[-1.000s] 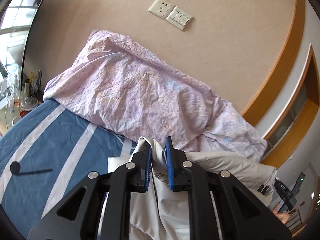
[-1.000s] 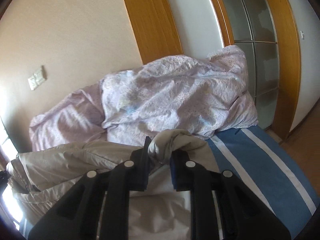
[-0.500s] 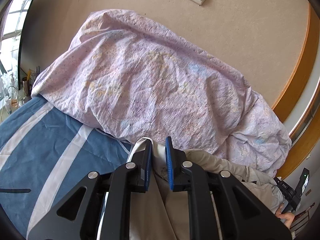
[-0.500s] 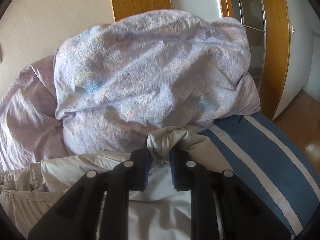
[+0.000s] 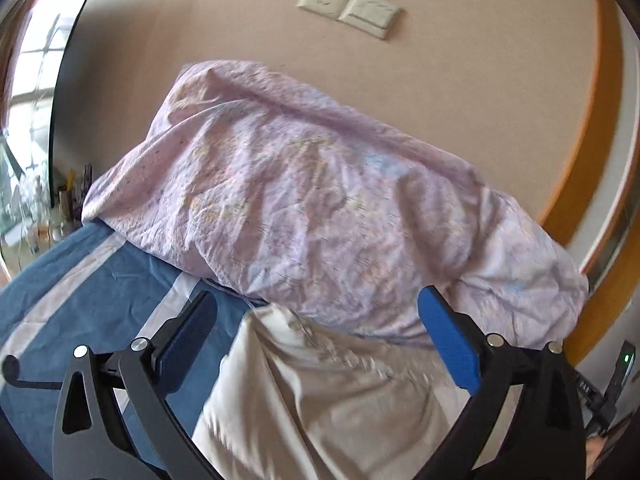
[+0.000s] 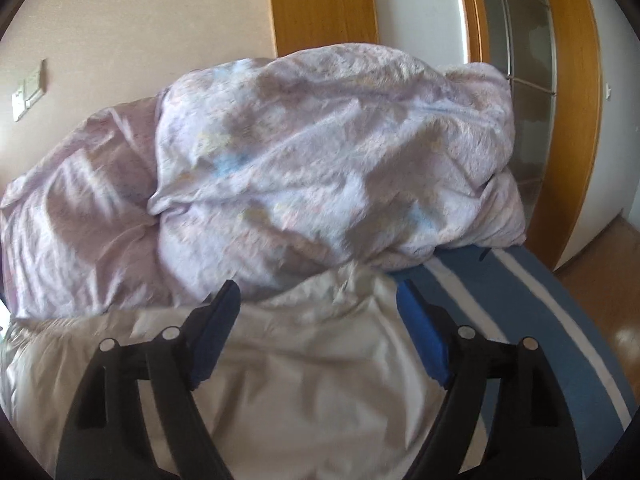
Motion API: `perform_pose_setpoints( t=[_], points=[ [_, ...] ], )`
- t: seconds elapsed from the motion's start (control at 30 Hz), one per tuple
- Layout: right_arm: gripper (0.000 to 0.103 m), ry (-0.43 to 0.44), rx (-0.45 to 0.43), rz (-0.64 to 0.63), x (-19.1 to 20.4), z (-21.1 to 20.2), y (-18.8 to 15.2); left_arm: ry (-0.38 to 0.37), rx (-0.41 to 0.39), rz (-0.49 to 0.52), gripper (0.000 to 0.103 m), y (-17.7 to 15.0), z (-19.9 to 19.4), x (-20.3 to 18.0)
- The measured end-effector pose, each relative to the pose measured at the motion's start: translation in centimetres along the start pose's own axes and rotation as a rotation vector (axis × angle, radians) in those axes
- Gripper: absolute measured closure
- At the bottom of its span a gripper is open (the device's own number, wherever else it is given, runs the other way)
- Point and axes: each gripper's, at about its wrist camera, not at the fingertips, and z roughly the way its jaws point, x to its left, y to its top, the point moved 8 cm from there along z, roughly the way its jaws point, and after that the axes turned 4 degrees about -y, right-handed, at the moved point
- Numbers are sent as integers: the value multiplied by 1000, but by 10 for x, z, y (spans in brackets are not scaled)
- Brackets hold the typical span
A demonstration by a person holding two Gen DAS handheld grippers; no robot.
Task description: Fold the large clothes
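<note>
both grippers, left (image 5: pixel 316 344) and right (image 6: pixel 318 328), are opening wide and grip nothing, letting the beige garment (image 5: pixel 320 400) drop flat just below the duvet (image 5: pixel 320 208) for folding.

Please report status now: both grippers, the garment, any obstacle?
Left gripper and right gripper opening, nothing pinched. Beige garment lies released on bed. Lilac duvet heaped just beyond.

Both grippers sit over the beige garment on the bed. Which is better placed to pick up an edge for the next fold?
Left, probably. The left gripper frames the beige garment corner and side edge; the right gripper, opening, sits mostly over mid-cloth.
</note>
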Motion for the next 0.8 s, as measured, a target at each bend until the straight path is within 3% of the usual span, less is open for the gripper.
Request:
perform_pose_setpoints(
  t=[0.1,0.2,0.4,0.8],
  points=[
    [22,66,30,-35,14,-20,-26,-18,0,84,1,-22,-26,-24],
    [22,79,28,-82,28,-30,-42,-21,39,142,1,-52,-35,-41],
    [22,35,31,-151,52,-27,-56,48,87,221,1,-81,-17,-52],
    [22,-81,56,-168,46,12,-60,179,150,277,1,-95,34,-44]
  ],
)
